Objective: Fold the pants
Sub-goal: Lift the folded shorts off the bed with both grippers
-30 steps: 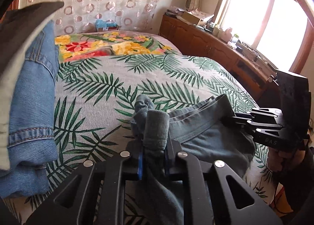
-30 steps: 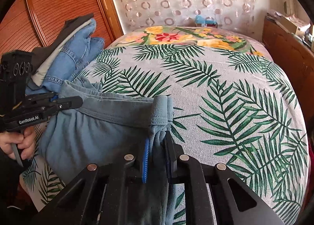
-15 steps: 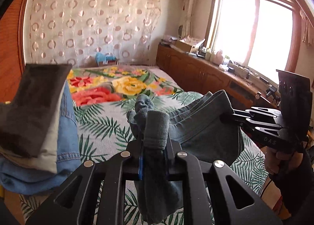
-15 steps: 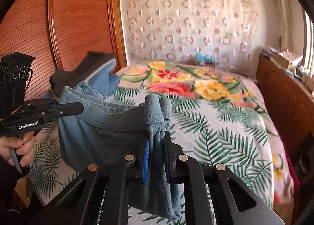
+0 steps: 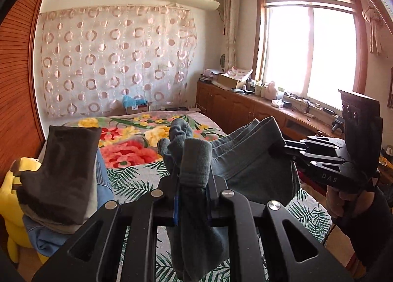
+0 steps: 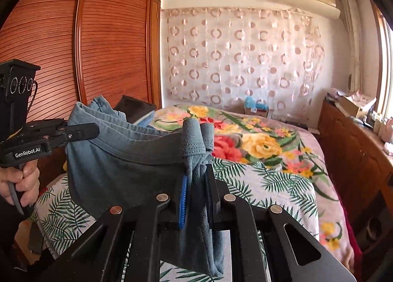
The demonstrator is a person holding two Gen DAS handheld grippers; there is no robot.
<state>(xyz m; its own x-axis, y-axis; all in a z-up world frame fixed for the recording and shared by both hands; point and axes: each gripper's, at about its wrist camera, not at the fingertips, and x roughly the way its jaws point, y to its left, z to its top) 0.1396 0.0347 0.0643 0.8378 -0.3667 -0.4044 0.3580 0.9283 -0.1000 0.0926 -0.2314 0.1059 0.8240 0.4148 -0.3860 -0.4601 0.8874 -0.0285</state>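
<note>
With left gripper (image 5: 191,198) and right gripper (image 6: 196,196) each clenched on a waistband corner, blue-grey pants (image 6: 127,159) strung between them above the bed (image 6: 282,183): mid-lift; next, probably lower and lay flat.

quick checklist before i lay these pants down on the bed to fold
1. Left gripper clamped on the pants: ok.
2. Right gripper clamped on the waistband: ok.
3. Waistband stretched between the grippers, not twisted: ok, slight sag.
4. Pants lifted off the bed: ok at the top; the legs' lower ends, cannot tell.
5. Landing area on the palm print free: ok ahead.
6. Stack of folded clothes clear of the swing: cannot tell.
</note>
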